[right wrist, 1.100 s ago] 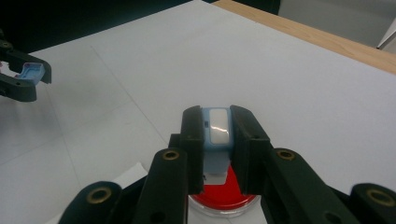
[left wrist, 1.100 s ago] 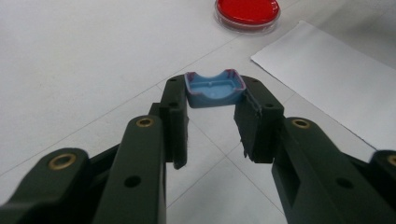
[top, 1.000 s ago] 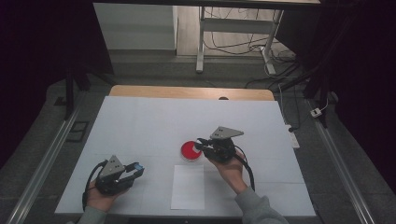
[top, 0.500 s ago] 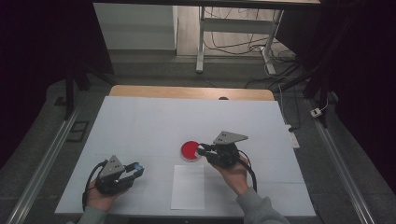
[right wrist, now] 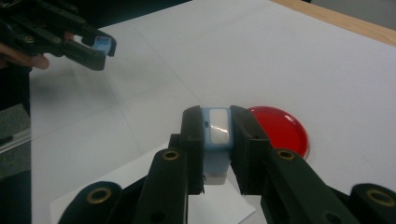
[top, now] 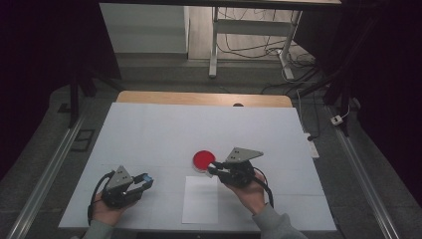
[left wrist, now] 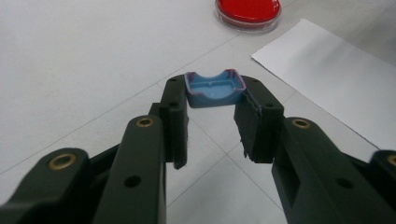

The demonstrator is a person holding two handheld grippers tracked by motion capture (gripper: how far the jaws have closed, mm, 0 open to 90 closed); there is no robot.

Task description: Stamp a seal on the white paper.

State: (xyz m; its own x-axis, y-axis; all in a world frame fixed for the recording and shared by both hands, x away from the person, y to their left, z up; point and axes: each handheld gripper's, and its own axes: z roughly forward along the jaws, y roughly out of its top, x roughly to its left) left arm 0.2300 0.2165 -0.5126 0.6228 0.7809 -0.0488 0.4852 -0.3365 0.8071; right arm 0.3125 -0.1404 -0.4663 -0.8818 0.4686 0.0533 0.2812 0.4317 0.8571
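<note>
A blue plastic cap (left wrist: 215, 88), shallow and hollow with notched rims, sits pinched between the left gripper's (left wrist: 212, 100) tips. The right gripper (right wrist: 217, 128) clamps a boxy blue-and-white stamp (right wrist: 217, 135). Just beyond it lies a round, glossy red dish (right wrist: 280, 130); beneath it, flat white paper (top: 200, 199).

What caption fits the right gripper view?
Right gripper clamps a blue-and-white block beside a red dish.

Lab: white-covered table (top: 149, 129), floor rails (top: 45, 174), loose cables (top: 259, 47), dark surround.
</note>
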